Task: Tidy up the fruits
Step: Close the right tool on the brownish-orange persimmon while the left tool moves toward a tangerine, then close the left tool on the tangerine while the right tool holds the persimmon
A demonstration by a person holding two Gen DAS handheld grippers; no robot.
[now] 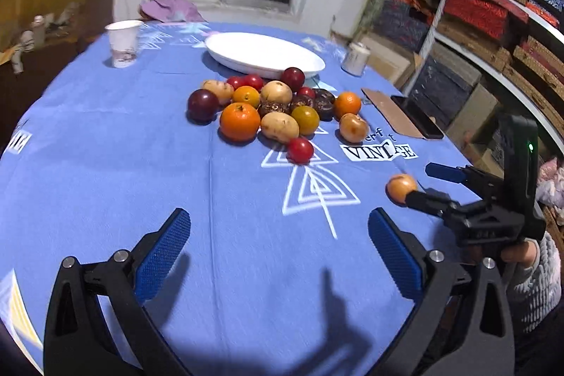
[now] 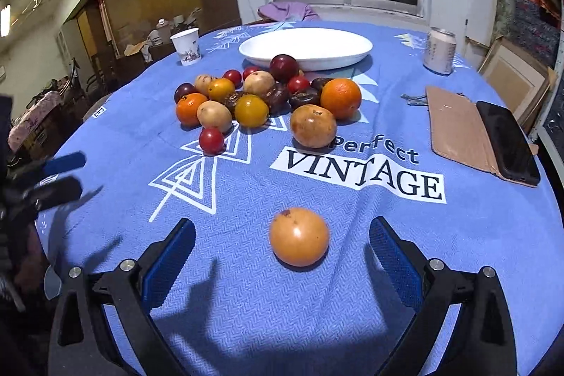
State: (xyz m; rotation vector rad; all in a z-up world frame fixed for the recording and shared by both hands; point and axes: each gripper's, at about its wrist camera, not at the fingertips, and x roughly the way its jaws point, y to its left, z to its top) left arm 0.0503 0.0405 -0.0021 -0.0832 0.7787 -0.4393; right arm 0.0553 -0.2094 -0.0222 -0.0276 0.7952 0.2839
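A pile of several fruits [image 1: 271, 111] lies on the blue tablecloth in front of an empty white oval dish [image 1: 264, 53]; both show in the right wrist view too, pile [image 2: 261, 101] and dish [image 2: 306, 46]. One orange-brown fruit [image 2: 299, 236] lies apart near the table's front, between the open fingers of my right gripper [image 2: 282, 256], not touched by them. In the left wrist view this fruit [image 1: 402, 187] sits just ahead of my right gripper [image 1: 419, 184]. My left gripper [image 1: 278, 252] is open and empty over bare cloth.
A paper cup [image 2: 187, 46] stands at the back left, a can [image 2: 440, 50] at the back right. A phone [image 2: 507, 143] on a brown case [image 2: 458, 129] lies at the right edge. Shelves of boxes [image 1: 493, 6] stand beyond the table's right side.
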